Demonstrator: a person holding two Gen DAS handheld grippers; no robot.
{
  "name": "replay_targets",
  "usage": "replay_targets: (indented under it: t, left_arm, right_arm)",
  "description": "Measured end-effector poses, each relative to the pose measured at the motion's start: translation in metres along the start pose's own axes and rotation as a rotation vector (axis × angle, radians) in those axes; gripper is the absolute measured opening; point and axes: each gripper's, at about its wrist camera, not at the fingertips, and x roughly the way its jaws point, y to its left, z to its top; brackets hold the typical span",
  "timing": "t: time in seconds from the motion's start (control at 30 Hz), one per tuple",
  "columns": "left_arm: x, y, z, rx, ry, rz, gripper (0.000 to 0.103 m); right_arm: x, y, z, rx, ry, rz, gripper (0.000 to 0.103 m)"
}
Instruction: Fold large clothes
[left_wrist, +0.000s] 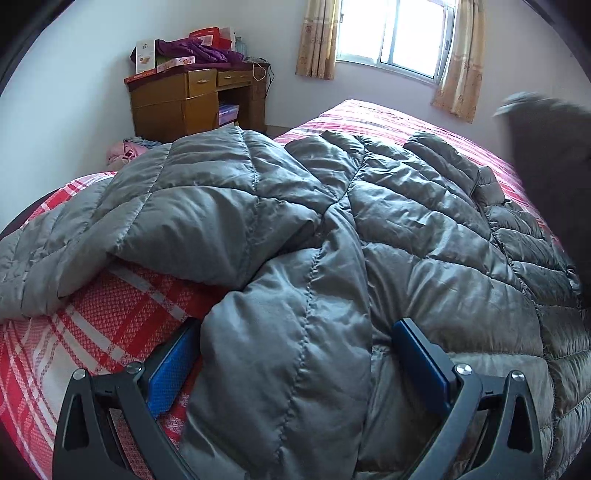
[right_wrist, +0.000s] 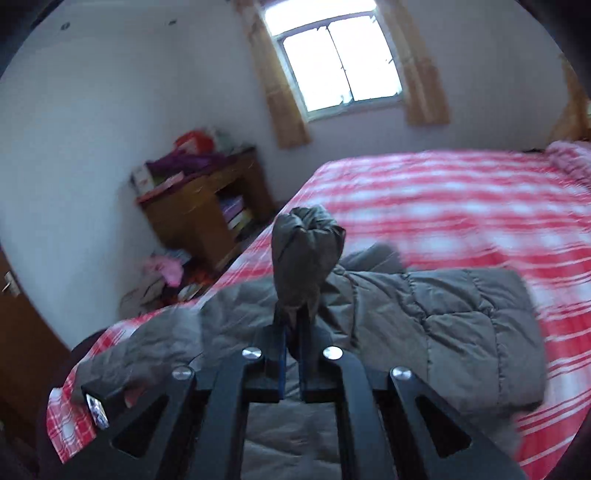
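The grey down jacket (left_wrist: 369, 229) lay spread across the plaid bed (left_wrist: 110, 295). Left gripper (left_wrist: 295, 354) stood apart, straddling a fold; right gripper (right_wrist: 291, 332) was clamped on the sleeve (raised). Recommended: carry it across flat.

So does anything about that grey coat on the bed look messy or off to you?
Yes. The grey puffer coat lies crumpled on the checked bedspread, one sleeve flopped sideways. The right gripper pinches a bunched-up piece of it, lifted off the bed. The left gripper is open around a fold.
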Motion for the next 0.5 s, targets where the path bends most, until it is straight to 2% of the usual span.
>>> replay_targets:
  t: [0.07,0.17,0.23,0.27,0.3,0.33,0.4,0.47,0.5]
  left_arm:
    - [-0.001,0.001,-0.001,0.000,-0.003,0.000,0.102]
    - [-0.003,0.003,-0.003,-0.001,-0.006,-0.001,0.102]
    - [-0.004,0.003,-0.004,0.000,-0.006,0.002,0.102]
    - [-0.004,0.003,-0.004,0.000,-0.008,0.002,0.102]
    - [-0.004,0.003,-0.004,-0.001,-0.009,0.002,0.102]
    - [-0.005,0.003,-0.004,-0.001,-0.009,0.002,0.102]
    - [-0.005,0.003,-0.004,-0.001,-0.009,0.003,0.102]
    - [-0.005,0.003,-0.004,0.000,-0.008,0.004,0.102]
    - [-0.005,0.003,-0.004,0.000,-0.008,0.004,0.102]
  right_arm:
    - [0.034,0.011,-0.020,0.016,0.058,0.061,0.008]
    - [0.069,0.016,-0.040,0.051,0.124,0.110,0.016]
    - [0.085,0.018,-0.048,0.098,0.202,0.180,0.044]
    - [0.088,0.017,-0.050,0.131,0.237,0.224,0.051]
    - [0.088,0.015,-0.050,0.158,0.246,0.263,0.062]
    - [0.083,0.014,-0.047,0.168,0.229,0.280,0.070]
    - [0.071,0.011,-0.042,0.163,0.190,0.279,0.072]
    - [0.060,0.006,-0.038,0.143,0.155,0.278,0.069]
    - [0.052,0.001,-0.036,0.116,0.141,0.266,0.054]
